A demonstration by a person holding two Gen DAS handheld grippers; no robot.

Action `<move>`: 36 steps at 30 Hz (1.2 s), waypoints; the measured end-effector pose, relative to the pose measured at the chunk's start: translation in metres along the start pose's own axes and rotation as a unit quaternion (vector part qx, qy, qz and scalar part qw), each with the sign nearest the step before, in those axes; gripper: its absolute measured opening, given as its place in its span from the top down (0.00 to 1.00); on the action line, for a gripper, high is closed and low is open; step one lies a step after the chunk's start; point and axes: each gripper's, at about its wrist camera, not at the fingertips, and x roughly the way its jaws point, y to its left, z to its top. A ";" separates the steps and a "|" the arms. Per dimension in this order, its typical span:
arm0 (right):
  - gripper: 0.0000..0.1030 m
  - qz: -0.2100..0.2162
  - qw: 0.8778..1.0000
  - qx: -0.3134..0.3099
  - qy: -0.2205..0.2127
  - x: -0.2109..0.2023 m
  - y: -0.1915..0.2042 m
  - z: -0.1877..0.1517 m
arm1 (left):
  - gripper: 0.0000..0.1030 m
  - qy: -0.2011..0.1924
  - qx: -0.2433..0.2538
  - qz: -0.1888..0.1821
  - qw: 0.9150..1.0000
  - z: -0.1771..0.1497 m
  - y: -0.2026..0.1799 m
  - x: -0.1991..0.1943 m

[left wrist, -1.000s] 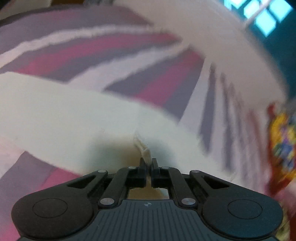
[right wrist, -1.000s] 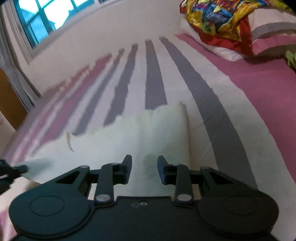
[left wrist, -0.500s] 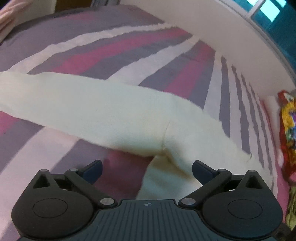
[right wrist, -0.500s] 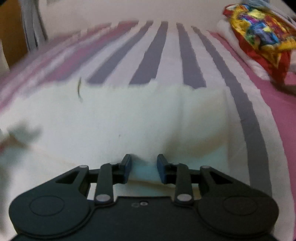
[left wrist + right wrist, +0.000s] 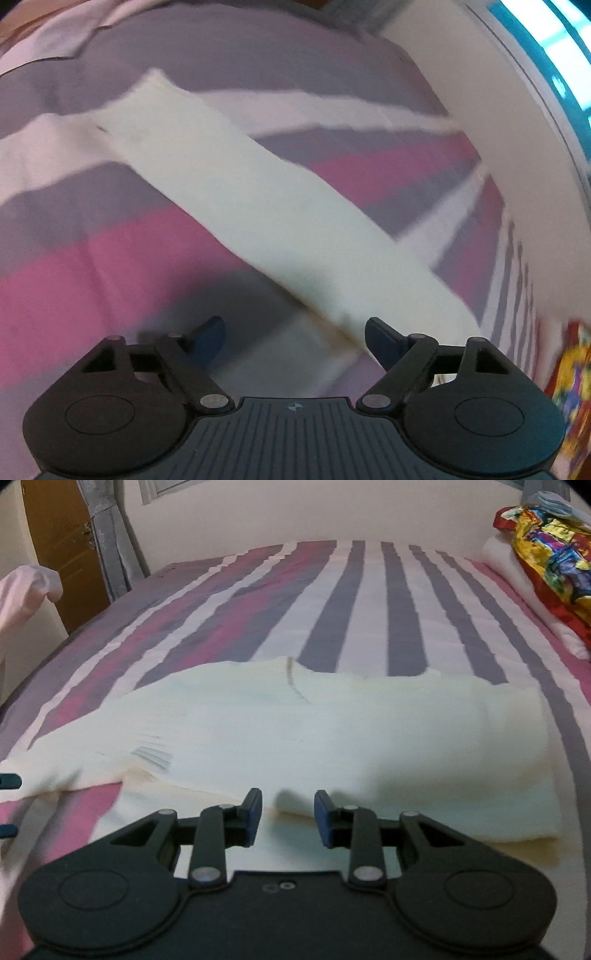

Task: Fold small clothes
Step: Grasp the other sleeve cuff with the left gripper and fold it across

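Cream garment [image 5: 295, 734] lies folded on the striped bed [image 5: 369, 602], both tools released.

Garment spreads just ahead of the right tool [image 5: 288, 814] and runs diagonally ahead of the left tool [image 5: 295, 334]. No legible writing. Left jaws wide, just been narrowing slightly, nothing gripped. Right jaws partly apart, holding nothing.

I am in a bedroom of a home: a bed [image 5: 369, 602] fills my view, spread with a sheet striped in pink, grey and white, and a white pillow [image 5: 517, 576] lies at its right side under a bright multicoloured cloth [image 5: 546, 542]. Past the bed's far left corner stand a wooden door [image 5: 59, 542] and a grey curtain [image 5: 110, 535], and a window [image 5: 554, 55] shows above the pale wall.
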 end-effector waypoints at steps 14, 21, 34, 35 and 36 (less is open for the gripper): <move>0.70 -0.009 0.999 -0.035 0.008 0.037 0.065 0.024 | 0.19 -0.048 -0.127 -0.028 0.990 0.048 0.051 0.025; 0.70 -0.004 0.999 -0.031 0.014 0.045 0.066 0.019 | 0.86 -0.059 -0.204 -0.072 0.975 0.058 0.085 0.050; 0.68 -0.033 0.999 -0.035 0.020 0.059 0.059 0.014 | 0.97 -0.098 -0.156 -0.075 0.980 0.053 0.057 0.033; 0.68 -0.035 0.998 -0.044 0.019 0.060 0.060 0.013 | 0.97 -0.103 -0.128 -0.078 0.983 0.054 0.043 0.028; 0.68 -0.035 0.998 -0.045 0.021 0.059 0.060 0.014 | 0.97 -0.108 -0.106 -0.082 0.985 0.055 0.031 0.022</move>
